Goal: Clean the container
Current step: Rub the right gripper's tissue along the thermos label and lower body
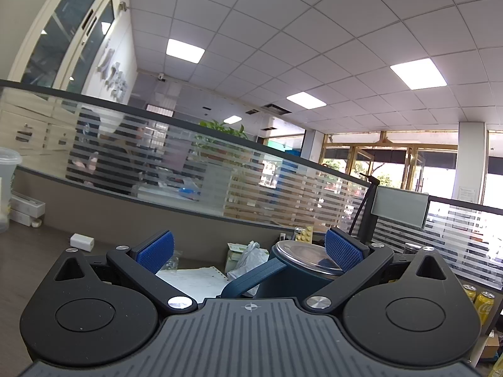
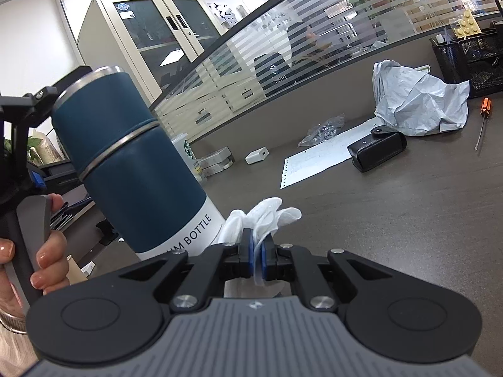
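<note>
A dark blue bottle (image 2: pixel 132 169) with steel rings and a white base band stands tilted at the left of the right wrist view. My right gripper (image 2: pixel 257 248) is shut on a white cloth (image 2: pixel 267 216), which sits just right of the bottle's base. In the left wrist view my left gripper (image 1: pixel 248 251) is open, and the bottle's steel-rimmed top (image 1: pixel 301 257) and blue handle (image 1: pixel 251 278) lie between and under the blue pads (image 1: pixel 341 249), close to the right one. In the right wrist view the left gripper's body (image 2: pixel 22 116) shows behind the bottle's top.
On the brown desk (image 2: pixel 393 220) lie a perforated paper sheet (image 2: pixel 317 160), a black case (image 2: pixel 378 150), a crumpled grey bag (image 2: pixel 415 100), a screwdriver (image 2: pixel 482 119), a white charger (image 2: pixel 257 155), a Starbucks cup (image 2: pixel 188 154) and black mesh organisers (image 2: pixel 465 59). A striped glass partition (image 1: pixel 220 182) runs along the back.
</note>
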